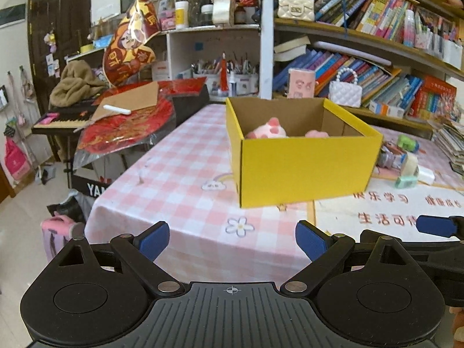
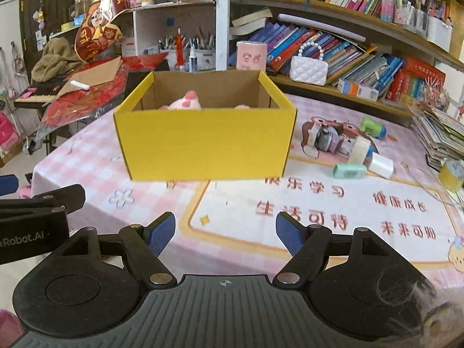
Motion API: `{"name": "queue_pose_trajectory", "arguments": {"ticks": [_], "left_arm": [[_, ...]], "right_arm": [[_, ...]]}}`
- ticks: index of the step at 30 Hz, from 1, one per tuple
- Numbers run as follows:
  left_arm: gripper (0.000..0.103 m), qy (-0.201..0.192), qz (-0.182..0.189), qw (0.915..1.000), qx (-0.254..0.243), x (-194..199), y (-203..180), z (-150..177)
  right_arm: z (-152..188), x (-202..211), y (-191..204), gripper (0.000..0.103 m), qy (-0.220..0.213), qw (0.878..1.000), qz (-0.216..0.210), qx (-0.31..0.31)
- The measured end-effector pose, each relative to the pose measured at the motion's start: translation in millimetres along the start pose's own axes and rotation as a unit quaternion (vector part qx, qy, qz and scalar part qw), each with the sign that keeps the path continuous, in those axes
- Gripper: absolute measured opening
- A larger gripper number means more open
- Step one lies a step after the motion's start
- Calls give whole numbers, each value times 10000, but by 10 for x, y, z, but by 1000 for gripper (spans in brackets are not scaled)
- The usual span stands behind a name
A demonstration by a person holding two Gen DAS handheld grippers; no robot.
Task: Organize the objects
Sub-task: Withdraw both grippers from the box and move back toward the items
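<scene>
Both your grippers, left gripper (image 1: 232, 240) and right gripper (image 2: 225, 232), hover with fingers apart, empty, at the near table edge. Beyond sits the yellow box (image 2: 206, 142); approach the small mint eraser (image 2: 349, 171) to its right squarely.

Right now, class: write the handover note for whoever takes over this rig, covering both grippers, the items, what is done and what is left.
Left gripper: open, empty, short of the table.
Right gripper: open, empty, over the near table edge.
Yellow box: open-topped, mid-table; pink plush toy already inside.
Left: loose small items right of the box, such as the mint-green eraser, white block and green toy; likely boxed next.
</scene>
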State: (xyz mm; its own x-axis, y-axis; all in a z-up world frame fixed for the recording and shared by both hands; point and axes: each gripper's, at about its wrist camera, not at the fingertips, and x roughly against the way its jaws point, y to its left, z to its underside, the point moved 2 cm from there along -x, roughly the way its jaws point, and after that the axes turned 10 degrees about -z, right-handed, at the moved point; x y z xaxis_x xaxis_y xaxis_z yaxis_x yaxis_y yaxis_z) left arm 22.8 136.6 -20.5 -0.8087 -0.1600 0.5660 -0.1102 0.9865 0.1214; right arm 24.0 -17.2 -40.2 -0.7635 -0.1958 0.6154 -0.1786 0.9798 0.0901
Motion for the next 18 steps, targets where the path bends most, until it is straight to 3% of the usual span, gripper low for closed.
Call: {"name": "queue_pose_trajectory", "arguments": {"ticks": [18], "left_arm": [[97, 167, 760, 9955, -538, 82, -502, 141]], "right_arm": [[256, 326, -445, 77, 68, 9927, 853, -846]]}}
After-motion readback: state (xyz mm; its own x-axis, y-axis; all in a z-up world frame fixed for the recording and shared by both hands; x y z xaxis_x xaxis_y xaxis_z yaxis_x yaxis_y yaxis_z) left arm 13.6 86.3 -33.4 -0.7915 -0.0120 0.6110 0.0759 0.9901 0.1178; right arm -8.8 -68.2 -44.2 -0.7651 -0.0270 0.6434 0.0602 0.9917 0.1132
